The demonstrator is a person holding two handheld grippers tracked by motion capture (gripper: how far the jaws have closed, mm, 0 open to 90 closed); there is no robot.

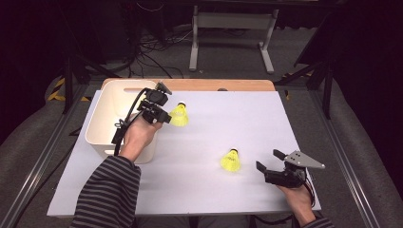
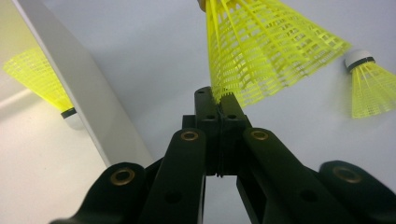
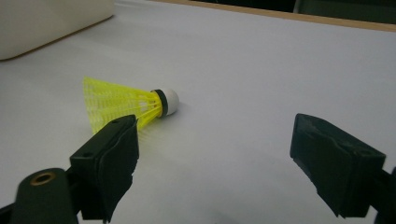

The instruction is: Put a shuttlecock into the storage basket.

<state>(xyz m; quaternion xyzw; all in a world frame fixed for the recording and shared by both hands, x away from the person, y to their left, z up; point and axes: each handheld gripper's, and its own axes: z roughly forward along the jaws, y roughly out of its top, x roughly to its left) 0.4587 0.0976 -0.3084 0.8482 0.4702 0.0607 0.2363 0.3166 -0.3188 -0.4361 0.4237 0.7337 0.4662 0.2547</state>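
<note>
Now, line by line:
Left gripper: held beside the bin's right wall, its jaws pinched together on the rim of a yellow shuttlecock's skirt; in the high view that held shuttlecock sits just right of the jaw tips
Right gripper: low over the table's near right part, jaws spread wide with nothing between them
Second shuttlecock: lying on the table just left of the right gripper, white cork towards the far side in the right gripper view
White bin: at the table's left, another yellow shuttlecock inside it in the left gripper view
</note>
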